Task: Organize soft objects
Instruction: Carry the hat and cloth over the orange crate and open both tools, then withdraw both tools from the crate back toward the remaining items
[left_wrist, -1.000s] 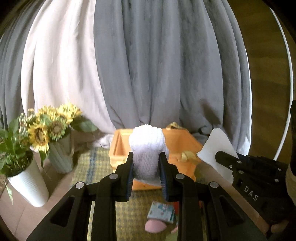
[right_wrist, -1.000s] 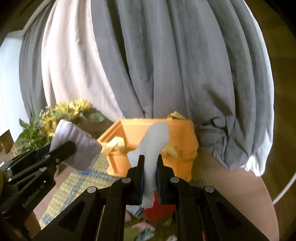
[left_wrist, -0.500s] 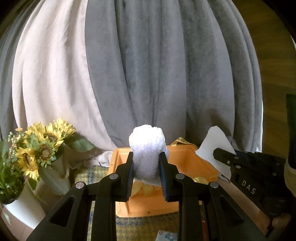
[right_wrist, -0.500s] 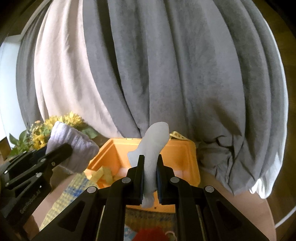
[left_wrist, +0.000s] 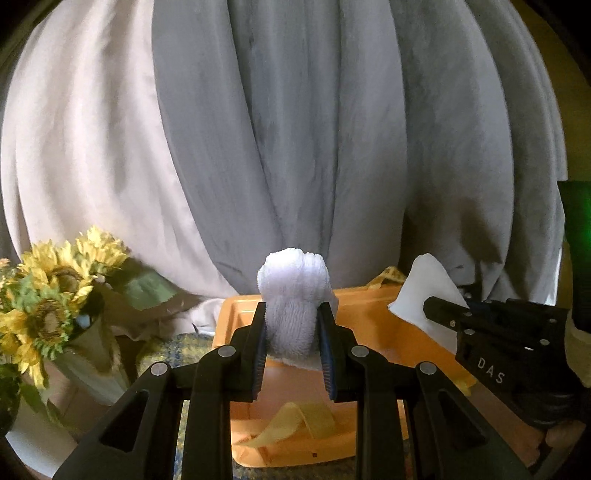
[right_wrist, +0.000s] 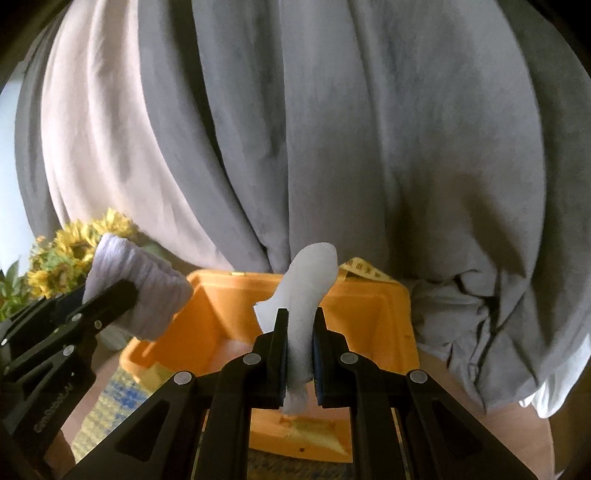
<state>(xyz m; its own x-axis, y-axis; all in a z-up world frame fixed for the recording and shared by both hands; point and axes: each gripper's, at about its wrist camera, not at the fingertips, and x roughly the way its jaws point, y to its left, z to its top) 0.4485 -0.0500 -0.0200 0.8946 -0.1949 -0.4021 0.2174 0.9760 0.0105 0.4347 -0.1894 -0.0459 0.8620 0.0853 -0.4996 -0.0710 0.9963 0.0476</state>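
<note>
white cloth pinched in both our grippers, above the orange bin (left_wrist: 365, 314).
our left gripper (left_wrist: 291, 350) clamps a rolled towel (left_wrist: 293, 295) mid-frame; our right gripper (right_wrist: 299, 347) squeezes a thin white cloth (right_wrist: 306, 284), sunflowers (left_wrist: 48, 280) lower left.

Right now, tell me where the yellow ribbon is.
In the left wrist view the yellow ribbon lies curled on the floor of the orange bin, at its near edge, below the white rolled towel clamped in the left gripper.
</note>
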